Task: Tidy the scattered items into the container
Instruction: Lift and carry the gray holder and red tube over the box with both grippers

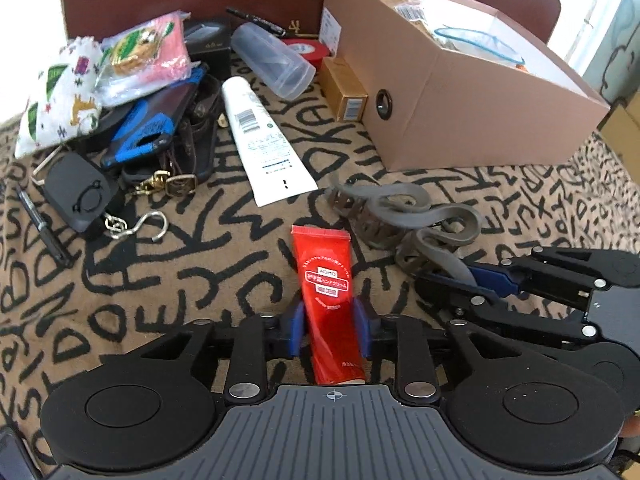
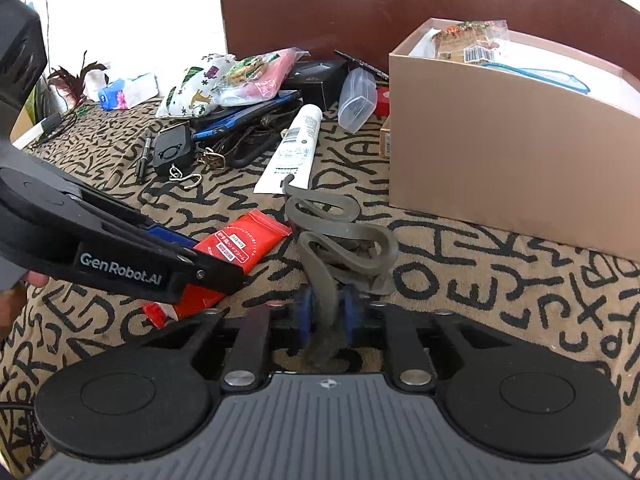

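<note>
Left wrist view: our left gripper (image 1: 330, 326) pinches the red tube (image 1: 328, 292) at lower centre; our right gripper (image 2: 327, 312) is clamped on the grey strap (image 2: 340, 236). The cardboard box (image 1: 460, 92), upper right, holds a few packets; most clutter, like the white tube (image 1: 264, 140), remains outside.

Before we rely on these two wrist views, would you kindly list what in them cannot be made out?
- Cardboard box: its floor and lower contents, hidden by its own walls in both views.
- Red tube: its cap end, covered by the left claw in the left view.
- Grey hair clip: the gripped end, blurred between the right claw pads, right view.
- White tube: print too small to read.
</note>
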Available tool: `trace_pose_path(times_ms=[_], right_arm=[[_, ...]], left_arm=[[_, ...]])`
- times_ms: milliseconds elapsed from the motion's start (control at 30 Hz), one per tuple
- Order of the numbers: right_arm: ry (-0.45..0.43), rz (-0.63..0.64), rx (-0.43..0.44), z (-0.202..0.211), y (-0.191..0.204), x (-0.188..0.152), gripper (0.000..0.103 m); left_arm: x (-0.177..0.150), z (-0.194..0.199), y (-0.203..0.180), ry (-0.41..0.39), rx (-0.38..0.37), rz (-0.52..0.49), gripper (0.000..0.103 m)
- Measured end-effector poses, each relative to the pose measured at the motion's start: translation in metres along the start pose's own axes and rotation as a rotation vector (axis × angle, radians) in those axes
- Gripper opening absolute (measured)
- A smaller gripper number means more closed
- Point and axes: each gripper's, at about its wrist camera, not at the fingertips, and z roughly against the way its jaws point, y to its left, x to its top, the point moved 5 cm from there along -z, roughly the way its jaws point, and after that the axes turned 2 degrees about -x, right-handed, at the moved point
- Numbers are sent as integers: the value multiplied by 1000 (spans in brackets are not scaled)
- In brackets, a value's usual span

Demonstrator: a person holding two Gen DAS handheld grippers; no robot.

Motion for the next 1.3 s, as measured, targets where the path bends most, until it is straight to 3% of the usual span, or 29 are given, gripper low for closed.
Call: trace_pose_path(times_ms=[33,67,433,667,767,800,867,933,1067,1133,1200,1267,1300], right_arm=[[-2,-2,7,2,0,0,15],[-4,-5,17,3,1,1,14],[-111,-9,39,46,2,15,14],[-229,-13,-10,80,-14,35,14],[-254,-12,-35,88,-23,39,14],[-256,-16,-39,89,-25,38,14],[-247,-17,-37,88,-27,34,14],[-221,-25,-29,85,-28,27,14],[-173,-50,-12,73,-26,16,14],[-170,-50,-10,72,-26,14,14],[-169,-51,-16,72,-26,13,14],[-168,-55,-21,71,-26,12,14],[-168,-56,-21,72,-26,12,14]], left_arm=[[0,1,-2,3,-9,-2,2],[0,2,-3,6,-22,3,1],[9,37,-15,-68,-27,-1,1],[37,68,-29,-166,-50,-35,0],[45,73,-32,-186,-28,-71,0],[44,72,-32,-175,-28,-76,5],[36,66,-28,-131,-36,-77,40],[21,52,-24,-79,2,-95,61],[-7,22,-19,18,78,-132,62],[-17,11,-17,57,68,-135,64],[-22,11,-16,38,57,-147,69],[-24,9,-19,33,54,-166,65],[-25,8,-22,28,63,-186,56]])
